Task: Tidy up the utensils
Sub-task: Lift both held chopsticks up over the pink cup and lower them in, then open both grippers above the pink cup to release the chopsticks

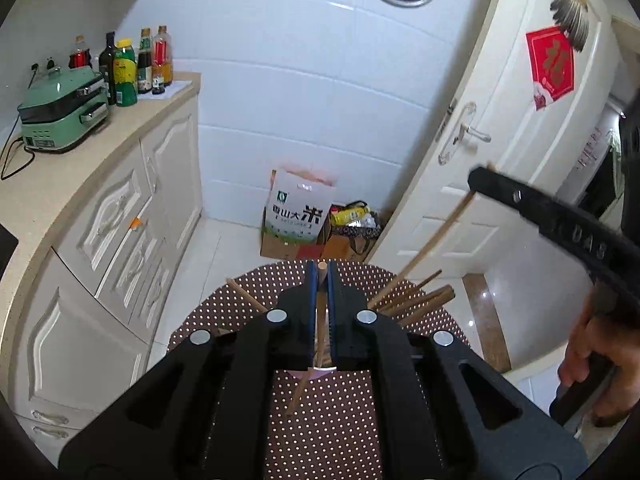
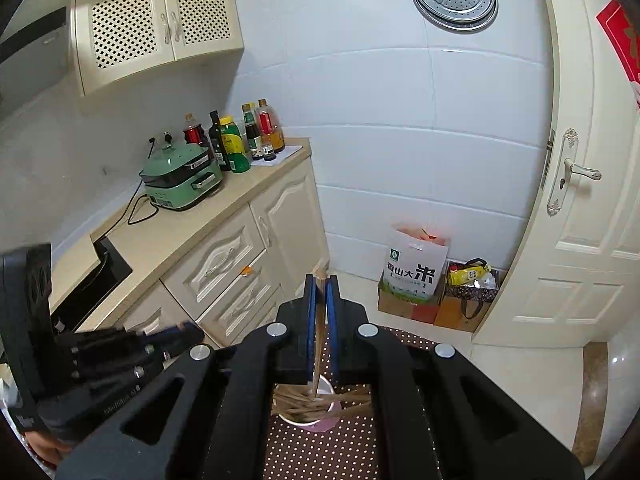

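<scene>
My left gripper [image 1: 320,280] is shut on a wooden chopstick [image 1: 322,270] held upright over the polka-dot table [image 1: 320,420]. My right gripper [image 2: 321,286] is shut on a wooden chopstick [image 2: 319,344] whose lower end dips into a pink and white cup [image 2: 310,420] holding several chopsticks. In the left wrist view the right gripper [image 1: 478,182] shows at the right with its chopstick [image 1: 424,248] slanting down toward several chopsticks [image 1: 420,296] sticking out past my fingers. The cup's rim [image 1: 316,372] peeks out below my left gripper. The left gripper [image 2: 188,332] shows at the left of the right wrist view.
A counter [image 1: 80,160] with a green cooker [image 1: 64,114] and several bottles [image 1: 128,68] runs along the left. A rice bag [image 1: 298,208] and boxes stand on the floor by the tiled wall. A white door [image 1: 500,140] is at the right.
</scene>
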